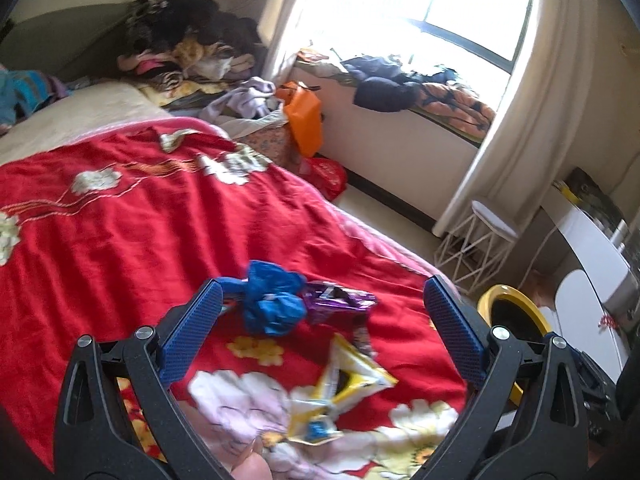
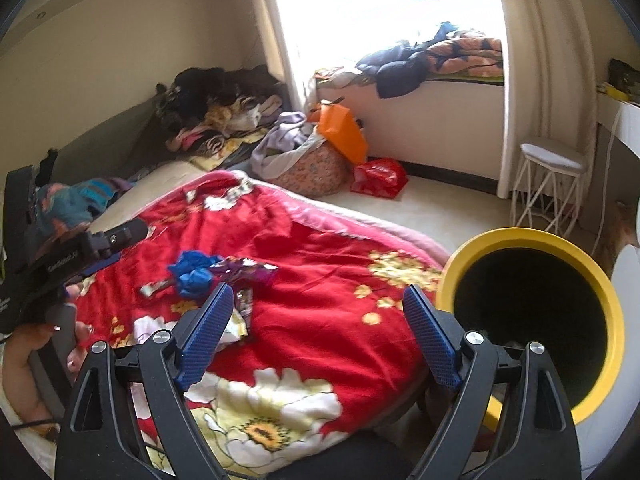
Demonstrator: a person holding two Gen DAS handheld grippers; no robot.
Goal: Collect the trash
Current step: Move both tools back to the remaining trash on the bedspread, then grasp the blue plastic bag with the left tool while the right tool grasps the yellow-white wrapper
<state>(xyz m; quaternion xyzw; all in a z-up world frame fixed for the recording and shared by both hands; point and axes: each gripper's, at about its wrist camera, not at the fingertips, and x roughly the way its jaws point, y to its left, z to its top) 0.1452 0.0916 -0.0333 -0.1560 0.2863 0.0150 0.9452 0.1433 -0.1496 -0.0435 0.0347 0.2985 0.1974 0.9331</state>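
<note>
Nearest: yellow-and-white wrapper [image 1: 344, 384] lies crumpled on the red floral bedspread [image 1: 120, 240], low between the left claw's [image 1: 320, 296] two blue pads and closest to that camera.
Left claw: wide, nothing between the pads; it points down over the bedspread.
Right claw: wide too [image 2: 318, 300], holding nothing, with bare bedspread between its pads.
Trash pile: taking the blue crumpled bag [image 1: 272, 304] as landmark, the purple wrapper [image 1: 340, 300] touches its bin-facing side, and the yellow-and-white wrapper lies nearer the person, apart from the bag. A small silvery strip [image 2: 154, 288] lies just beside the bag on its other side.
Bin: yellow-rimmed bin [image 2: 532, 240] stands off the bed's edge, on the far side of the purple wrapper from the blue bag, just beside the right claw.
Key relation: trash lies straight ahead of the left claw; the right claw is nearer the bin than the bag. Probably the left claw picks first.
Long axis: purple wrapper runs crosswise to the left claw's pointing line.
Writing: print on the wrappers is blurred; lettering on the left claw's body cannot be read.
</note>
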